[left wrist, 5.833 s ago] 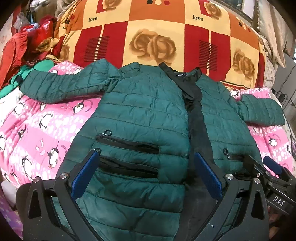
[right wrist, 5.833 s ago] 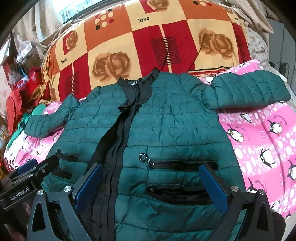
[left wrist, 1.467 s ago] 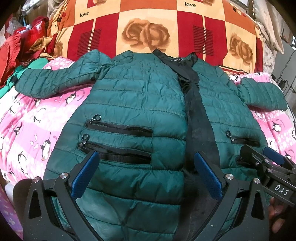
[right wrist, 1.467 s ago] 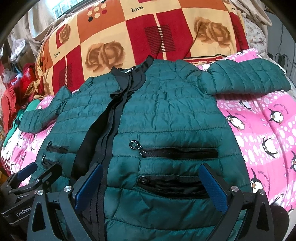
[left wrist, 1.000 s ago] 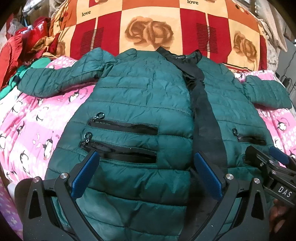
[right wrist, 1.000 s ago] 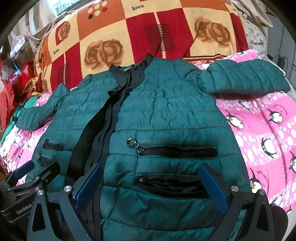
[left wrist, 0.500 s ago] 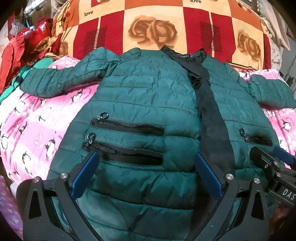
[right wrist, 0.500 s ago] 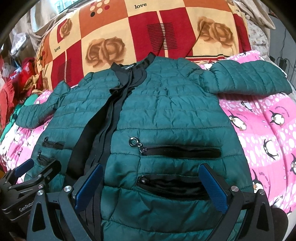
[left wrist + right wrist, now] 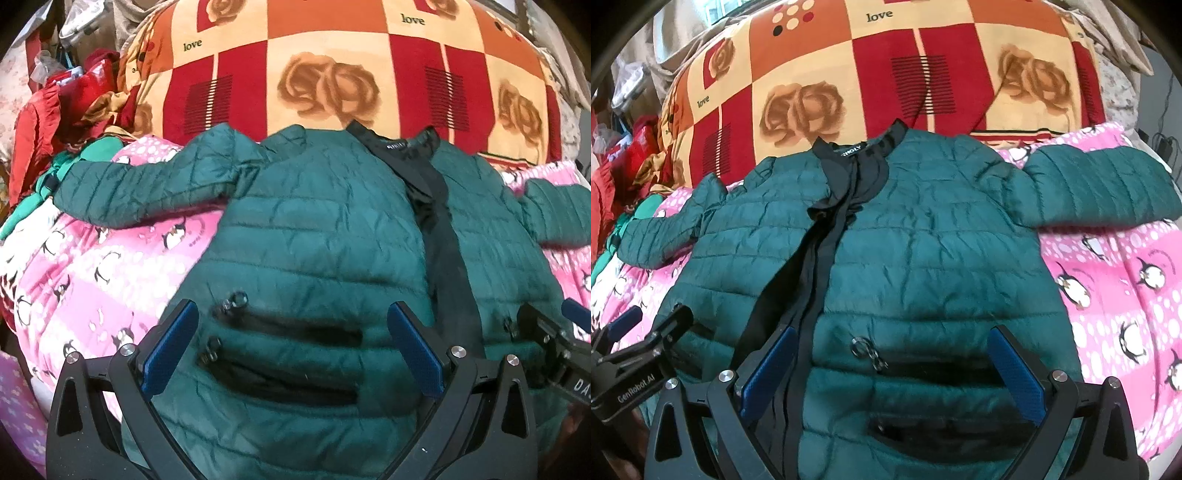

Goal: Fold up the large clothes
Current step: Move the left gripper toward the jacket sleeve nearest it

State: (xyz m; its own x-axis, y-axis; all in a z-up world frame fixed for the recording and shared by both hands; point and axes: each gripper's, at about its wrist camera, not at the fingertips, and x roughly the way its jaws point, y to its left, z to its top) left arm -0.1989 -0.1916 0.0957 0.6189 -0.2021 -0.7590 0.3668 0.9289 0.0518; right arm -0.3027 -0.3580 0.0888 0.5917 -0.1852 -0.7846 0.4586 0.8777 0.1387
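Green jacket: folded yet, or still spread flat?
Spread flat. The green jacket lies front-up on the pink penguin blanket, both sleeves out sideways, no fold made.

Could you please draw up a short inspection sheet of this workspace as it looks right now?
Surface: pink penguin-print bedding, partly covered.
Job's things: green quilted jacket spread face up, sleeves out to both sides, nothing folded.
Clutter: red and green clothes pile at far left.
Grippers: left gripper and right gripper open, low over the hem, gripping nothing.
Cables: dark cords by the wall at right.
Surroundings: checkered rose-print blanket behind the collar.
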